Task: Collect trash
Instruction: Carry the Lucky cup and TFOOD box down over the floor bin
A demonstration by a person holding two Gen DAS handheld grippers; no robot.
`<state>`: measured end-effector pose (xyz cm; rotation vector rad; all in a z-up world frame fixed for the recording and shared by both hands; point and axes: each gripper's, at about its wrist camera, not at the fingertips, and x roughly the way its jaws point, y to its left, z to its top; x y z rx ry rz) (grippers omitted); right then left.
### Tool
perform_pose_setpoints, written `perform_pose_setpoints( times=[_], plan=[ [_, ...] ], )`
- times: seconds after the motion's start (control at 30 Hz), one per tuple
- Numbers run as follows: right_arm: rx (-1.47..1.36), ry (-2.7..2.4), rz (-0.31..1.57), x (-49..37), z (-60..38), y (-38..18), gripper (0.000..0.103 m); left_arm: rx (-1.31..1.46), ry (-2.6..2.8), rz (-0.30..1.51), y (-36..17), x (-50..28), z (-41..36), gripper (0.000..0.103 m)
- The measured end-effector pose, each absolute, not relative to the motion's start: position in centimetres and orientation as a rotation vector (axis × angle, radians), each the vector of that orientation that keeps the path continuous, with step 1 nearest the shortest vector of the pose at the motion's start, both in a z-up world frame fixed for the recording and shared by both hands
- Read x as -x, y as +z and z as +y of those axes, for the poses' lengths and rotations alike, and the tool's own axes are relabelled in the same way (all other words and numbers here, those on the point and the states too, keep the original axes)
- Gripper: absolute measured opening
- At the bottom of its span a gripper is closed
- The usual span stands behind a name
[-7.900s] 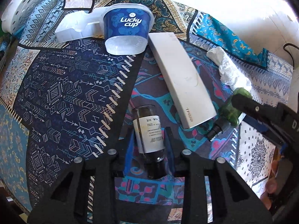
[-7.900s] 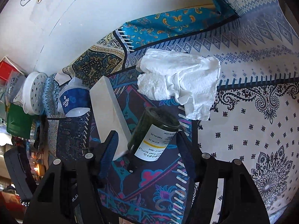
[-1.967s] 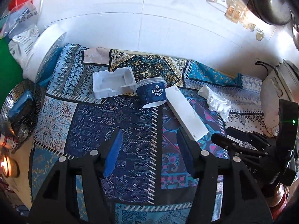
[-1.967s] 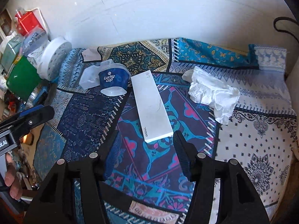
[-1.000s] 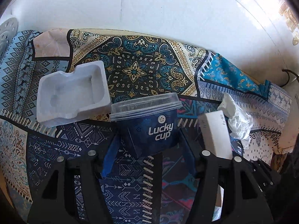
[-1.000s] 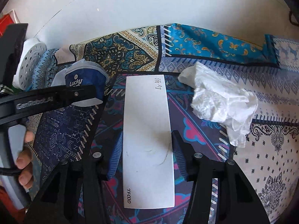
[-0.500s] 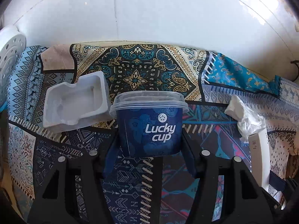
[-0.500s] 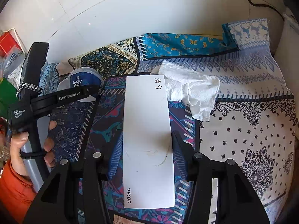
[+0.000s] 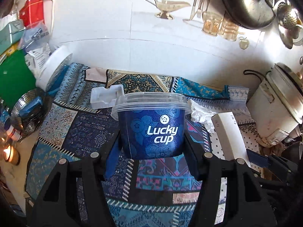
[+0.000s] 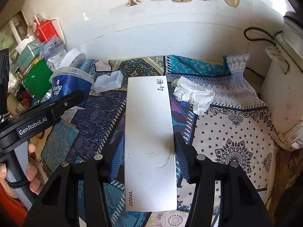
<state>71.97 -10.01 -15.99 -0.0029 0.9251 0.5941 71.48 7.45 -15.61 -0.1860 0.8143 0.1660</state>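
Left gripper (image 9: 151, 147) clamps blue lidded plastic "Lucky cup" tub (image 9: 151, 124), frame centre; right gripper (image 10: 149, 151) clamps long white flat box (image 10: 149, 141), centre.

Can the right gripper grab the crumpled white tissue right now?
Probably not yet: the right gripper is shut on the white box. The tissue lies uncovered on the cloth beyond it.

Both views are brightly lit, with strong light washing the white wall (image 9: 132, 43) to a near-blown glow and leaving the patterned cloth (image 10: 236, 124) clear and colourful. The fisheye lens bends straight lines into curves and rings each picture with black corners, where the clutter on the left (image 9: 17, 37) goes soft and smeared. A small candle flame (image 9: 6, 152) glares at the left view's edge, and the hanging pot (image 9: 246, 3) shows dull reflections.
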Motion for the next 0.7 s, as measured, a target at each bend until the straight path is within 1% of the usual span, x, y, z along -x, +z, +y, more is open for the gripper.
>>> perform_pose_setpoints(
  times=[0.13,0.27,0.43,0.7],
  plan=[
    [0.005,0.628,0.884,-68.1,-10.3,-14.1,0.048,0.167,0.179,0.772,-13.3,-66.1,6.8,0.06],
    [-0.011,0.639,0.856,-64.1,-10.1,-13.3,0.048,0.135,0.178,0.765,-12.7,-61.5,6.6,0.06],
    [-0.04,0.616,0.839,-58.4,-9.8,-13.9,0.048,0.148,0.138,0.777,-13.9,-55.7,7.3,0.06],
    [-0.099,0.516,0.865,-48.1,-8.3,-17.1,0.048,0.098,0.069,0.826,-16.9,-44.5,8.3,0.06]
  ],
)
